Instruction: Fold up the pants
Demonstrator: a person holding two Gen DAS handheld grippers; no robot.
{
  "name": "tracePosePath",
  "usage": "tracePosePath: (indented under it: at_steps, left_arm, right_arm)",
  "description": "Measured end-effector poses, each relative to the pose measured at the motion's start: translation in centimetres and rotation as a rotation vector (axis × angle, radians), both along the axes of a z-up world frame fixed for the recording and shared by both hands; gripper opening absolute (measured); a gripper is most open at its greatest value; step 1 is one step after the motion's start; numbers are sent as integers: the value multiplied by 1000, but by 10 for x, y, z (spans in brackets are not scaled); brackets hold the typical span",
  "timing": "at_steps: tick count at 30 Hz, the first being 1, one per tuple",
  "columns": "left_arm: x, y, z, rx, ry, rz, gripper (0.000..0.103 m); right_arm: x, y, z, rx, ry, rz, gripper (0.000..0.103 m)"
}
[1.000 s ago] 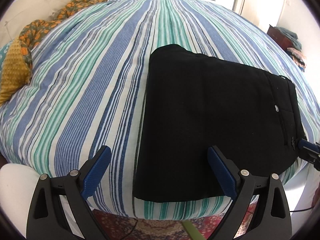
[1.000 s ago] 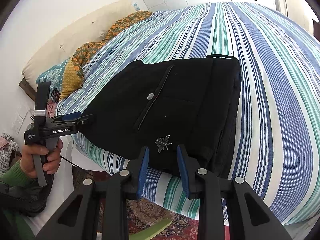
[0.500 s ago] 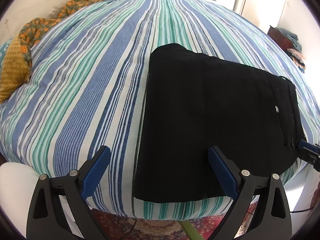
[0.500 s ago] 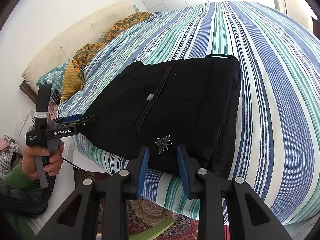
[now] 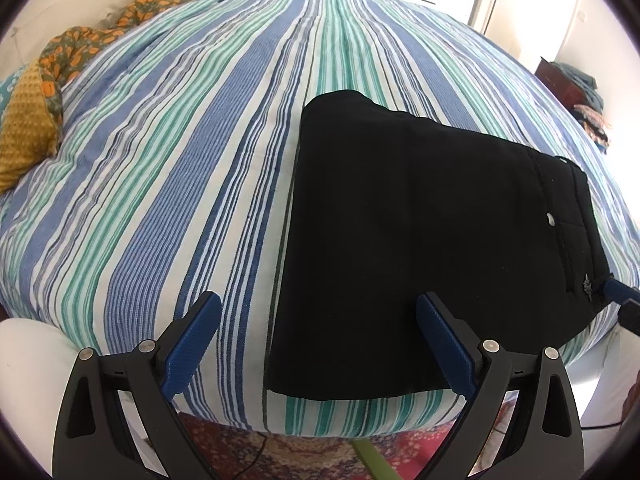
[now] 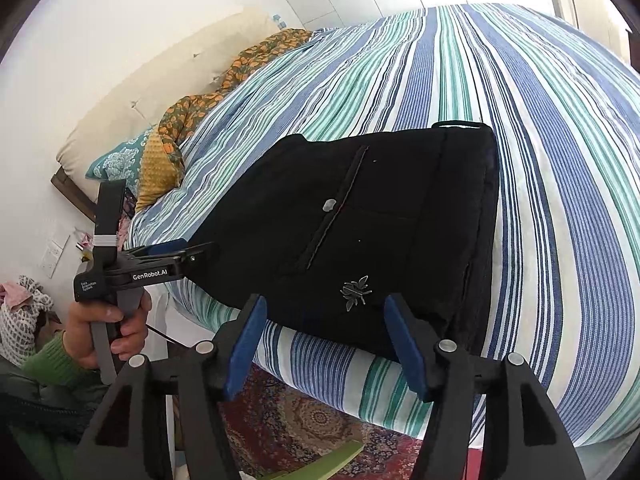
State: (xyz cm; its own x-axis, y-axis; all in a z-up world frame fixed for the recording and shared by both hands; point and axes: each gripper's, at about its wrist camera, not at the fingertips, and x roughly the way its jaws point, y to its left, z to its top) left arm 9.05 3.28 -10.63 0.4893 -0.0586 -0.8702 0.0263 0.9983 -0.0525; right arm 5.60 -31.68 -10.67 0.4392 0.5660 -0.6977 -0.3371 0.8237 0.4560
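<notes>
At the near edge of the bed, the black pants point(image 5: 432, 240) lie folded into a flat, roughly rectangular stack on the striped bedspread point(image 5: 192, 168). The near edge of the stack sits just short of the mattress edge. The waistband end is to the right in the left wrist view, with a back pocket, a small silver button point(image 6: 329, 205) and a metal bee-shaped emblem point(image 6: 355, 290) facing up. A belt loop sticks out at the far corner of the waistband.

Right gripper point(image 6: 324, 344): jaws have just been opening and now stand spread, blue pads apart. It hangs off the bed edge just in front of the waistband corner by the emblem; no fabric between the pads, not touching the pants.

Left gripper point(image 5: 320, 344): jaws spread wide, nothing between them. It sits low over the bed edge; one pad is over bare stripes, the other over the near edge of the pants. Contact with the cloth can't be told. In the right wrist view it is seen side-on at the leg end of the stack, held by a hand point(image 6: 106, 328) with a green cuff.

Beyond: a mustard cushion point(image 5: 24, 148) and orange-patterned cloth point(image 5: 120, 24) by the cream headboard point(image 6: 160, 92). A red patterned rug point(image 6: 304, 420) covers the floor below the bed edge.
</notes>
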Motion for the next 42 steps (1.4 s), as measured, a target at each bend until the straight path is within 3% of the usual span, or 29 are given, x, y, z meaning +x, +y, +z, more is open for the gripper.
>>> tracePosePath:
  at_steps: [8,13,18,22,27,30,31,32,33,35,38,42]
  left_arm:
    - [1,5,4,-33,18,-2,98]
    - [21,38,14,-235,68,6,98]
    - [48,60,-6,-366,229,1,98]
    - [57,52,-19,-367,276,-28,97]
    - [67,29,-29,-422,322,-103,96]
    - [71,13,-28,-412,326,-134,60]
    - [71,10,-20,-400,304,-144,34]
    - [70,7,-10,-382,278,-154,27]
    - [71,4,1,-361,254,-162,22]
    - [76,1,25,-362,197,-181,17]
    - [90,-3,62,-380,114,-201,17]
    - [118,-10,92,-325,2,-202,17]
  right_arm:
    - [11,-39,18,70,17,-101,68]
    - [28,-77,17,118,105,-203,69]
    - [58,-110,0,299,295,-214,69]
    - [77,-97,-19,251,378,-139,69]
    - [95,-71,-51,165,450,-74,69]
    - [105,-60,-60,218,465,-45,71]
    - [108,-55,-60,218,465,-26,69]
    - [110,-51,-58,202,452,-2,55]
    - [111,-46,-52,191,429,18,42]
    - [112,-39,-34,175,378,48,35]
    - [119,-31,2,173,296,97,32]
    - [151,-29,49,173,175,108,32]
